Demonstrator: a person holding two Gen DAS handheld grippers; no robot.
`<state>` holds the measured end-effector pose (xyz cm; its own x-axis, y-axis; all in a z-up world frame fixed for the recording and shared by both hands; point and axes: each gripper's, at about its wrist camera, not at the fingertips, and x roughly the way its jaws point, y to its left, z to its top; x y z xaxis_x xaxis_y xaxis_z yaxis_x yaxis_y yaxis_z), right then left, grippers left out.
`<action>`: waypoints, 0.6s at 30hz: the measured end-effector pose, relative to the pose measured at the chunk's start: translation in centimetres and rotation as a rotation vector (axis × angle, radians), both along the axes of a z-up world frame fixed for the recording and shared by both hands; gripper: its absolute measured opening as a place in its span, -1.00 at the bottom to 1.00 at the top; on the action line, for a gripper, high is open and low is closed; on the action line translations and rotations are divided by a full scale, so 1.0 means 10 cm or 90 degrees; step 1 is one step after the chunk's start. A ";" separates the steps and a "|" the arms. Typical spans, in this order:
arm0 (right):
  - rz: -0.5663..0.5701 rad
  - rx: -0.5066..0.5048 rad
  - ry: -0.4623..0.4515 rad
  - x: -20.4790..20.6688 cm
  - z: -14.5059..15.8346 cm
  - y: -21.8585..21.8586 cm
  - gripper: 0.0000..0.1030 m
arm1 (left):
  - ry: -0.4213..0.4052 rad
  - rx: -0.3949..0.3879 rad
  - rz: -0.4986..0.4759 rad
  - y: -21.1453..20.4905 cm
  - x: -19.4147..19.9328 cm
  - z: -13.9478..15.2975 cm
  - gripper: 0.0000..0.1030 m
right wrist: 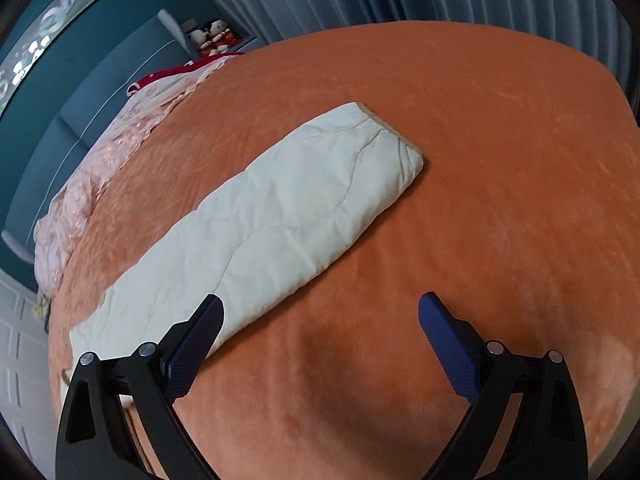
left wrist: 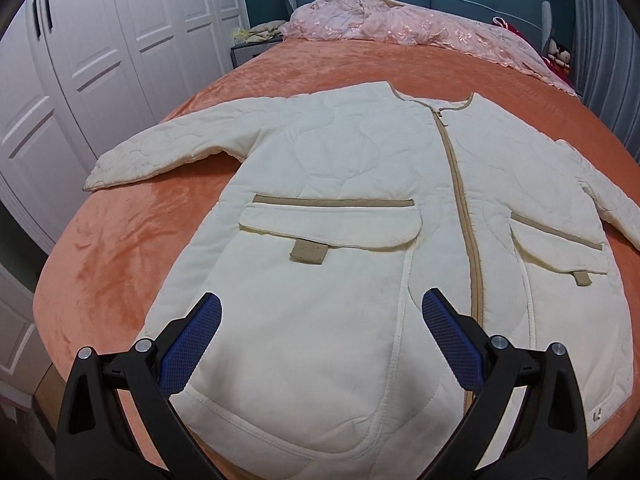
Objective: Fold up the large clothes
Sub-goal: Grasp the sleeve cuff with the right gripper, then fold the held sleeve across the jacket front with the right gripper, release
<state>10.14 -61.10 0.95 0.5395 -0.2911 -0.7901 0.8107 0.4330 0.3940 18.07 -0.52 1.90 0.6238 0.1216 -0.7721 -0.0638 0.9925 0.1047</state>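
Lying flat: cream jacket [left wrist: 360, 184] | hem label [left wrist: 597, 404] seemingly unreadable | orange bedspread [left wrist: 120, 264]

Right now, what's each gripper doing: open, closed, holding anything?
Left gripper: open, empty, above the jacket hem.
Right gripper: open, empty, beside the sleeve.

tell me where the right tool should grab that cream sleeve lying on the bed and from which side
Probably the cuff end of the sleeve. It lies flat and straight on the orange bedspread with bare cover around it, so the open right tool could come in from beyond the cuff, along the sleeve's length, and pinch the edge, one finger sliding under.
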 end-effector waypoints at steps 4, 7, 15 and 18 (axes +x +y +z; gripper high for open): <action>-0.036 0.022 -0.013 0.11 -0.13 -0.22 0.57 | 0.010 0.010 -0.002 -0.05 0.09 -0.08 0.91; -0.051 0.003 -0.011 0.16 -0.16 -0.32 0.19 | 0.013 0.017 -0.001 -0.05 0.14 -0.12 0.91; -0.032 -0.034 -0.113 0.39 0.32 -0.24 -0.83 | 0.029 0.017 0.030 0.08 0.23 -0.21 0.91; 0.059 -0.079 -0.176 0.72 0.83 0.12 -0.84 | 0.028 0.008 0.043 0.18 0.24 -0.21 0.91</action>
<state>17.33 -59.90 9.25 0.7575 -0.3155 -0.5716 0.6352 0.5585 0.5335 20.44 1.25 -0.21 0.5795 0.1723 -0.7966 -0.1260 0.9846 0.1213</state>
